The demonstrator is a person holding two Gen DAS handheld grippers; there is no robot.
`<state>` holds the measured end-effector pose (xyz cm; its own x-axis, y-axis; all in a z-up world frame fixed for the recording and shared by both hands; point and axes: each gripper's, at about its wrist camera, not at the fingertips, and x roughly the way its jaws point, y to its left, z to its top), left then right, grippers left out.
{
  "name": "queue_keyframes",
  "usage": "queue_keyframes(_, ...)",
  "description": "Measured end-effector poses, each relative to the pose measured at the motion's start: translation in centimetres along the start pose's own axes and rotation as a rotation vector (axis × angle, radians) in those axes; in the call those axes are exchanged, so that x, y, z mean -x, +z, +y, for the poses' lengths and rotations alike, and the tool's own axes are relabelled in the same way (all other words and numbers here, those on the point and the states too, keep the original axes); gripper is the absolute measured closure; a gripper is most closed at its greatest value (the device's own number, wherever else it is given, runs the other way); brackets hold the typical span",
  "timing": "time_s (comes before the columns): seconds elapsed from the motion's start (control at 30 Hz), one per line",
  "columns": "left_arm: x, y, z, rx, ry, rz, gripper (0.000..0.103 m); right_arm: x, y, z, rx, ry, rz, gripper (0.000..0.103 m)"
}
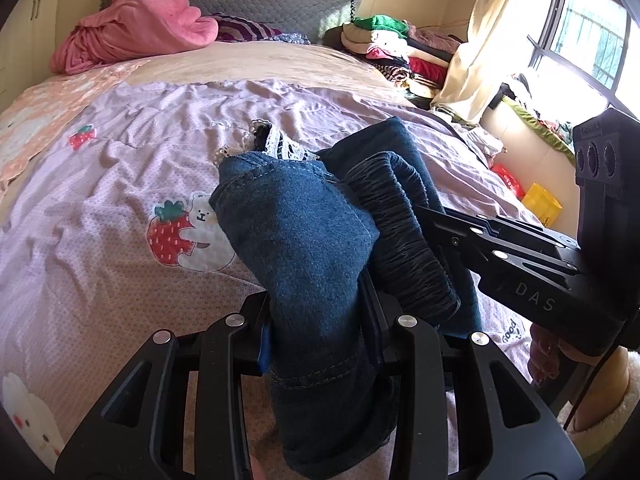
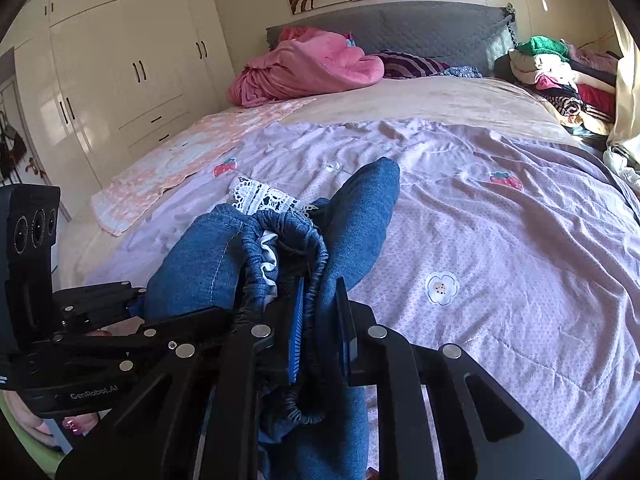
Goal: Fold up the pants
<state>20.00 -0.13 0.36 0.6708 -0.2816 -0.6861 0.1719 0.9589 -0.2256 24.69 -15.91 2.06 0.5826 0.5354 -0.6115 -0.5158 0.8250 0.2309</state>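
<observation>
The blue denim pants with an elastic waistband and white lace trim hang bunched between both grippers above the bed. My left gripper is shut on a fold of denim. My right gripper is shut on the gathered waistband. The pants fill the middle of the right wrist view, lace trim on top. The right gripper shows in the left wrist view, pushed into the cloth. The left gripper body shows at the left of the right wrist view, close beside.
A lilac bedspread with strawberry prints covers the bed. A pink blanket lies by the headboard. A pile of clothes sits at the far right. A white wardrobe stands left of the bed. A window is at right.
</observation>
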Motion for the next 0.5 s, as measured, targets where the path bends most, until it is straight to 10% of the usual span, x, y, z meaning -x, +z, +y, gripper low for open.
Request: queue_keyframes(0.5, -2.0, -1.0, 1.7, 0.033, 0.012, 0.041, 0.077, -2.9, -1.8, -2.7, -0.074, -0.026, 0.079, 0.089)
